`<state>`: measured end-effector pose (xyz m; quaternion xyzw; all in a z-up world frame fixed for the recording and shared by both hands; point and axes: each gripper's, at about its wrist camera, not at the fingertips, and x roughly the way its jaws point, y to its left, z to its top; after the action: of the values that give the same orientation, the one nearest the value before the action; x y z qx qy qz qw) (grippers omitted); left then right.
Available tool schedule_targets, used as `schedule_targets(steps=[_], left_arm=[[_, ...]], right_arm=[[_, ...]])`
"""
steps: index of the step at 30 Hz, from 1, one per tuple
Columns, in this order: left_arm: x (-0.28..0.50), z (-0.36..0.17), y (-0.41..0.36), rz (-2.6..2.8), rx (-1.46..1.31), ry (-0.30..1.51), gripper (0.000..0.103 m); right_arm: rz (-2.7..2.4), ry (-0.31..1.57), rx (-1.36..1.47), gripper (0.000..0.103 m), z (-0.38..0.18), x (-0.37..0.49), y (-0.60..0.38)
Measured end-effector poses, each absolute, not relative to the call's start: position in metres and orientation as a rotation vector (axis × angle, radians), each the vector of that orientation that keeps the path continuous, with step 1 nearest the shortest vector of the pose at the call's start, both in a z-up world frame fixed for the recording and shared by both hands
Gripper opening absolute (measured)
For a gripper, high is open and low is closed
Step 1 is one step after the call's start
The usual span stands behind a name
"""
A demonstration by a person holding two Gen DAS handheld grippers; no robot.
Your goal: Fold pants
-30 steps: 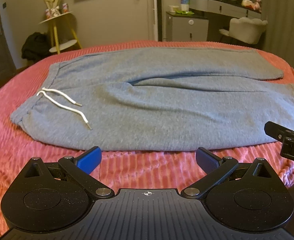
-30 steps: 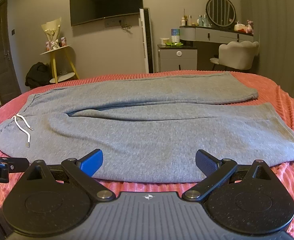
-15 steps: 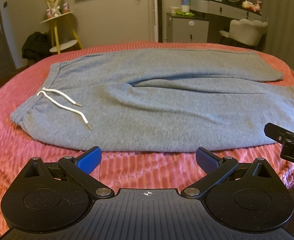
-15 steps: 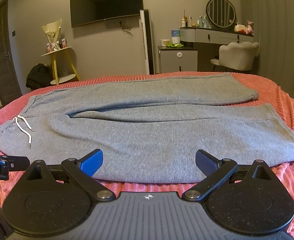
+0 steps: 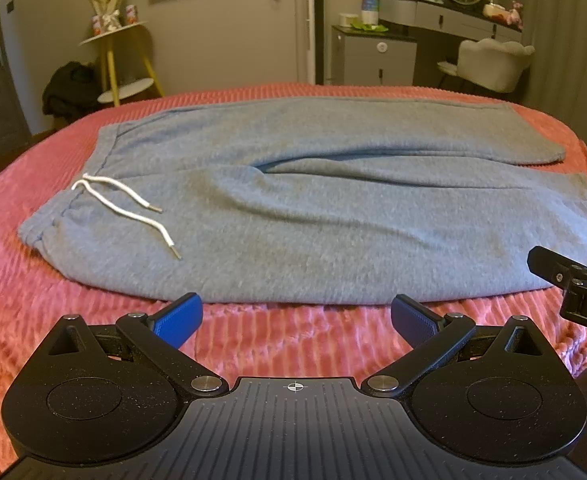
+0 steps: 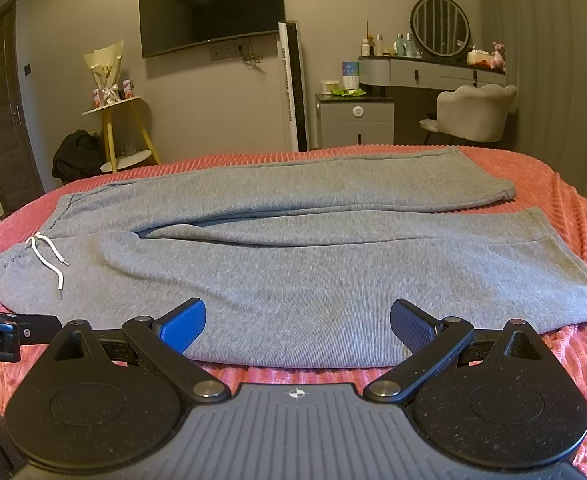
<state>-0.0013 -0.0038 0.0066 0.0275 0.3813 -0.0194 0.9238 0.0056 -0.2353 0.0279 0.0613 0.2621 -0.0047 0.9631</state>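
your left hand-held gripper (image 5: 295,318) hangs low over the near edge of the bed (image 5: 285,344), its two blue-padded fingers (image 5: 178,320) spread wide with nothing between them, pointing at the near side of the grey pants (image 5: 293,208) but stopping just short of the cloth. your right hand-held gripper (image 6: 297,324) is spread just as wide and pinching nothing; in its own view the tips sit over the near hem line of the pants, though you cannot tell whether the pads touch the fabric. each tool shows in the other's camera: the right one pokes in at the right edge of the left wrist view, the left one at the left edge of the right wrist view, so the two are side by side along the near leg. the pants lie flat and unfolded across the ribbed red bedspread, waistband to your left, both legs running to your right, the far leg lying apart from the near one with a dark gap between them at the crotch. the white drawstring (image 5: 127,206) trails loose over the front of the waistband, its two ends resting on the grey cloth. beyond the bed stand a yellow-legged side stand (image 6: 123,132) with a wrapped bouquet, a wall television (image 6: 211,8), a grey cabinet (image 6: 355,120), a pale chair (image 6: 473,112) and a round mirror (image 6: 439,26).
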Motion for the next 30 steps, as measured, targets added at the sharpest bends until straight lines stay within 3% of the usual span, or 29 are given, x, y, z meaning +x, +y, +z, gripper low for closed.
schedule_targets(steps=[30], left_arm=[[0.0061, 0.0029, 0.0012, -0.038, 0.008, 0.785, 0.103]], right_arm=[[-0.006, 0.532, 0.125, 0.099, 0.0267, 0.0068, -0.2368]])
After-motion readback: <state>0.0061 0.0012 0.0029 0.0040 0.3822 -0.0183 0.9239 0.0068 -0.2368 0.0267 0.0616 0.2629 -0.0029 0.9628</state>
